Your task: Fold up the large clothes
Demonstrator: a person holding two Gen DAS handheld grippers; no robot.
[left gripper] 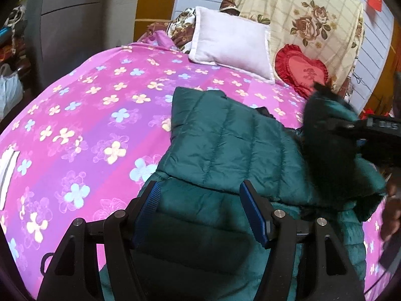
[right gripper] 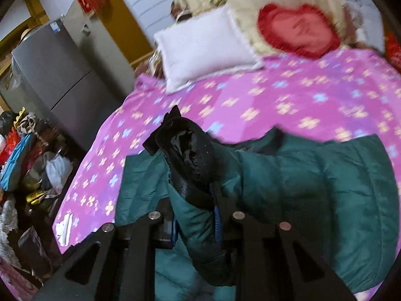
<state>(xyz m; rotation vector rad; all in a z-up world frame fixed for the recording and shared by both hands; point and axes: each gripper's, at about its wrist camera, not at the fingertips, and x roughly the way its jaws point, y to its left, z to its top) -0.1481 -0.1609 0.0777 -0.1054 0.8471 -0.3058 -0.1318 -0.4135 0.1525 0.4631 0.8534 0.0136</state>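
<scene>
One dark green quilted puffer jacket lies on the pink-and-purple flowered bedspread, toward the near edge of the bed and nearer its right side in the left wrist view. Long axis runs roughly from the near edge toward the head of the bed, where a plain white rectangular pillow and a red heart-shaped ruffled cushion sit against a cream floral-print quilt. Jacket's squared, stitched end points toward the pillow; one quilted panel is folded over the rest of the body. Left gripper: blue-padded fingers spread apart, hovering over the near part of the jacket, nothing between them. Right gripper: fingers drawn together, clamped on a green fold of the jacket, with the jacket's black glossy lining bunched up just beyond the fingertips. Right wrist view is motion-blurred. Grey two-door refrigerator stands beside the bed's left edge; a small label on its upper door is too small to read. The embroidered motif on the cushion is not legible.
</scene>
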